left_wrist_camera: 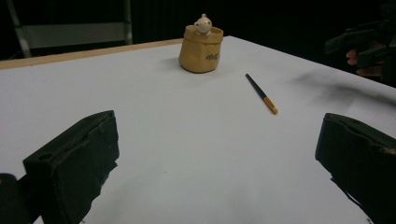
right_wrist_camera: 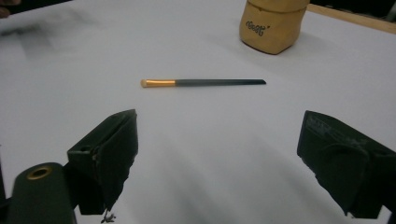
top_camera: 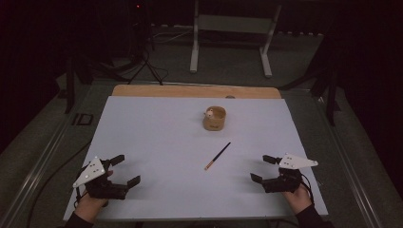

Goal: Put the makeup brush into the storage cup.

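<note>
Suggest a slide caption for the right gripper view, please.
Open right gripper faces a pen lying before a tan pot.

A: The counter (top_camera: 157,142) between the two tongs wears a smooth, matt white sheet, like paper or plastic; bare wood shows along its far edge.

B: And the brush (right_wrist_camera: 203,82) ahead of the right tongs (top_camera: 260,169)?

A: Matt black handle, shiny orange ferrule. The pot (left_wrist_camera: 201,49) beyond looks like dull tan ceramic moulded as a crumpled bag.

B: The left tongs (top_camera: 127,169)?

A: Rough, matt black pads.
</note>
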Demonstrator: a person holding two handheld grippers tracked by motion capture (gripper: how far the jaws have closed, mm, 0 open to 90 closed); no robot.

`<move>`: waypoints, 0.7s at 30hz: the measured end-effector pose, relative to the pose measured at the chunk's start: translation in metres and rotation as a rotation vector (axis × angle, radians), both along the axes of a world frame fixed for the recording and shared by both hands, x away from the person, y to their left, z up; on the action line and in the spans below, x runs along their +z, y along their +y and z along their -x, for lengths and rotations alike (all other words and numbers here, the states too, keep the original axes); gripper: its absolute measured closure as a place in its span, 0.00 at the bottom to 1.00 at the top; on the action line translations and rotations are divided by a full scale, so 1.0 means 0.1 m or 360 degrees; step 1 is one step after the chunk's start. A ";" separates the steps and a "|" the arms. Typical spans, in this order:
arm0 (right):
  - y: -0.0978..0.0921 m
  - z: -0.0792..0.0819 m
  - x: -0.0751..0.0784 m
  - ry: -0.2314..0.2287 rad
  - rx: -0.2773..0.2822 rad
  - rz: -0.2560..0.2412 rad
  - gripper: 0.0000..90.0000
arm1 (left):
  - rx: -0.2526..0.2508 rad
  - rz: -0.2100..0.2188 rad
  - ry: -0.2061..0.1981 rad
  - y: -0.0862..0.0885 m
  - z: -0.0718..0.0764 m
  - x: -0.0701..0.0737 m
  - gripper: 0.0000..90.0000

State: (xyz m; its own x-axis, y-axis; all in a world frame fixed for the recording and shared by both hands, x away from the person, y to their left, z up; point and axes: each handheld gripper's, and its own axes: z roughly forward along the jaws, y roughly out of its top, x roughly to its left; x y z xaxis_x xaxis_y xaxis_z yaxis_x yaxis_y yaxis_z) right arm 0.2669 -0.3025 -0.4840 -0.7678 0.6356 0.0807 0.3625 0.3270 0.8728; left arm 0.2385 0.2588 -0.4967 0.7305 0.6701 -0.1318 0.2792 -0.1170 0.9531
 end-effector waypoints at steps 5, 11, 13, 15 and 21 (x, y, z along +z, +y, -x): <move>0.01 -0.01 0.00 -0.0001 0.0039 0.0009 0.13 | -0.0004 -0.0018 0.0001 0.00 0.00 0.00 0.01; 0.04 0.01 0.00 -0.0007 0.0065 0.0016 0.13 | 0.0007 0.0001 -0.0005 0.00 0.01 0.01 0.01; 0.04 0.01 0.01 -0.0020 0.0059 0.0014 0.13 | 0.0007 0.0005 -0.0009 0.00 0.01 0.02 0.01; 0.04 0.01 0.01 -0.0020 0.0055 0.0006 0.13 | 0.0006 0.0000 -0.0008 0.00 0.01 0.02 0.01; 0.02 -0.01 0.01 -0.0017 0.0023 0.0026 0.13 | 0.0011 0.0003 -0.0016 0.01 0.02 0.03 0.01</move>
